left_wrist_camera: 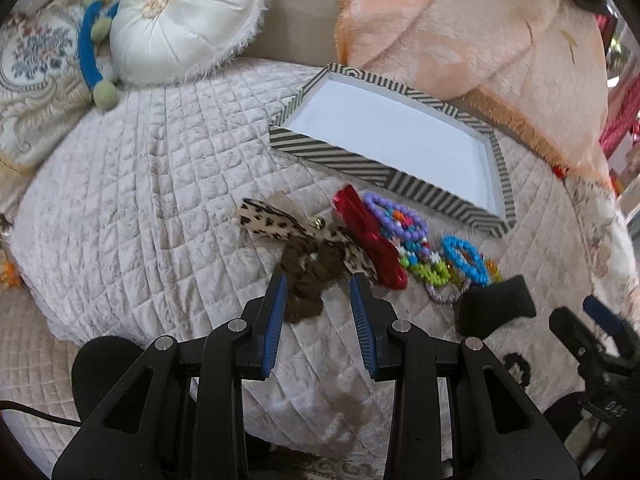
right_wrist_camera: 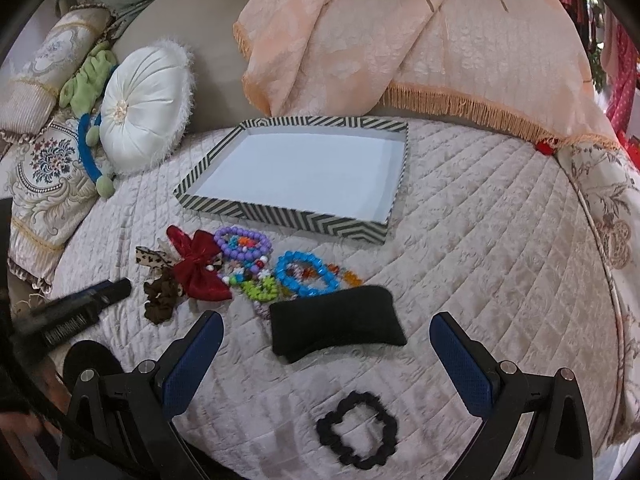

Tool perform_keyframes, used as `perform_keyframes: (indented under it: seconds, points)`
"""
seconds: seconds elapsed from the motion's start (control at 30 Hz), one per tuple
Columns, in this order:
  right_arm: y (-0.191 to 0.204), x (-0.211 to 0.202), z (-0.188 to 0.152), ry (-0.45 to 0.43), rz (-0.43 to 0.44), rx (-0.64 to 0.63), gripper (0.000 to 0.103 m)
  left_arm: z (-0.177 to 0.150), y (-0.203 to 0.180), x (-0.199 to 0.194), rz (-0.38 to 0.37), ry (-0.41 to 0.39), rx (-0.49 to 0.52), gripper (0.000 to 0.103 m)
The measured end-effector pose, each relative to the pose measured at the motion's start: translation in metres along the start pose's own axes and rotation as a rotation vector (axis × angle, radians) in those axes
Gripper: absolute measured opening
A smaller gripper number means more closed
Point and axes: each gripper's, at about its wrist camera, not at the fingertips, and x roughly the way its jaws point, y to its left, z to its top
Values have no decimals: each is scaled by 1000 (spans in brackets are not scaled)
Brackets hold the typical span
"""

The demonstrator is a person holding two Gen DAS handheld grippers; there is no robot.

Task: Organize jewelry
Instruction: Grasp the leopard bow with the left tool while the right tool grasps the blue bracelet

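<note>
A striped tray [left_wrist_camera: 336,156] [right_wrist_camera: 280,212] with a white, bare floor sits on the quilted bed. In front of it lies a pile: a brown scrunchie [left_wrist_camera: 308,276] [right_wrist_camera: 160,296], a leopard bow [left_wrist_camera: 272,224], a red bow [left_wrist_camera: 372,240] [right_wrist_camera: 200,264], purple [right_wrist_camera: 242,244] and blue bead bracelets [left_wrist_camera: 464,256] [right_wrist_camera: 306,274], a black pad [right_wrist_camera: 336,330] [left_wrist_camera: 496,308] and a black scrunchie [right_wrist_camera: 358,434]. My left gripper [left_wrist_camera: 320,284] is open, its fingers on either side of the brown scrunchie. My right gripper [right_wrist_camera: 326,324] is wide open around the black pad.
A round white cushion [right_wrist_camera: 144,120], a green and blue plush toy [right_wrist_camera: 90,92] and embroidered pillows [right_wrist_camera: 44,176] lie at the left. A peach fringed throw [right_wrist_camera: 400,40] drapes behind the tray. The left gripper shows at the left of the right wrist view [right_wrist_camera: 80,300].
</note>
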Motion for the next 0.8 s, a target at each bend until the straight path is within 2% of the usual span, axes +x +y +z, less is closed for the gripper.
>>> perform_keyframes:
  seconds: [0.17,0.27,0.33,0.4,0.53,0.7,0.8]
  points:
    - [-13,8,5,-7,59,19,98,21,30,12,-71,73,-121,34]
    - [-14,15,7,-2,73,3,90,28,43,18,-110,91,-185,47]
    - [-15,21,7,9,104,1,86,30,48,21,-134,99,-211,51]
    - [-16,27,7,24,124,5,84,32,49,26,-130,113,-214,53]
    - [-16,37,9,43,154,-2,79,34,51,43,-72,150,-214,53]
    - [-12,45,15,49,191,-19,77,41,59,64,-47,167,-255,53]
    - [-5,53,19,51,179,-63,76,38,52,72,-72,198,-226,53]
